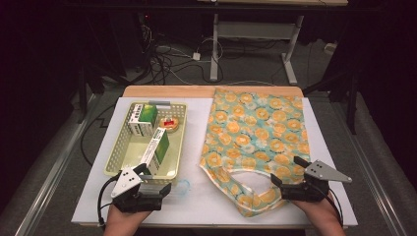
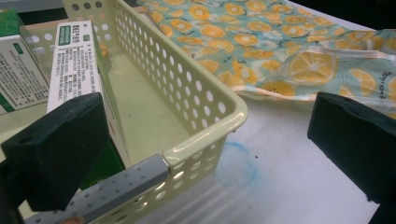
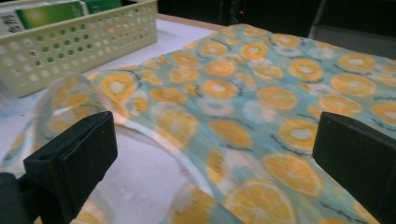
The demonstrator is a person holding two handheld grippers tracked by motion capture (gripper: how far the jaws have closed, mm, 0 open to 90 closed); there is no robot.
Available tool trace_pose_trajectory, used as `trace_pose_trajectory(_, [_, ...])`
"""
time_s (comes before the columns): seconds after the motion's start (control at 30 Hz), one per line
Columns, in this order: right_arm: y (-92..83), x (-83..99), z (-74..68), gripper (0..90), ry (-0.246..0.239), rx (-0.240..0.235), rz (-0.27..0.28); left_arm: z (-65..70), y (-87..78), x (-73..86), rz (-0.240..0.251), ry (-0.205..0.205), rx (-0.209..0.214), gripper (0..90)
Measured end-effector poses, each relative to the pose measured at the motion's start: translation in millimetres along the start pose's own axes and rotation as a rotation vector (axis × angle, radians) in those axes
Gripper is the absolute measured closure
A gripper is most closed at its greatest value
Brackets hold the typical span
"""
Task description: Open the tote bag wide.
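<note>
Resting open: both tools (left by basket).

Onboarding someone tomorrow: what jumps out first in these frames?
The orange-slice print bag spread flat over the right half of the table, with the right tool open at its near handle. Left of it, a pale yellow basket holds green-and-white cartons, the left tool open at its near end.
</note>
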State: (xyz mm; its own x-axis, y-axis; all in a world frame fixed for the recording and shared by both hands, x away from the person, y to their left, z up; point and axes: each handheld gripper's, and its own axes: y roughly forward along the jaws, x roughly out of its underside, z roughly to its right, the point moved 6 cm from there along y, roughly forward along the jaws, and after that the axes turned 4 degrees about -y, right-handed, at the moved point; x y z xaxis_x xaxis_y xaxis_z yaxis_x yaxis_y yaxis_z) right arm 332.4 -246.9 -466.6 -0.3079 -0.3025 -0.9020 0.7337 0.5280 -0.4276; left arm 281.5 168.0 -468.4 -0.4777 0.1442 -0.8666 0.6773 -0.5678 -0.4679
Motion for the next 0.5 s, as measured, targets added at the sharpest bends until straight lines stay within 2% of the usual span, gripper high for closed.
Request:
trace_pose_trajectory(0.2, [-3.5, 10.2, 30.3, 8.0, 0.049, 0.074, -0.05, -0.4, -0.2, -0.3, 0.001, -0.002, -0.001, 0.0])
trace_pose_trajectory(0.5, [-15.3, 28.7, 71.7, 19.4, 0.149, 0.169, -0.119, 0.1, 0.2, -0.2, 0.0, -0.001, 0.001, 0.0])
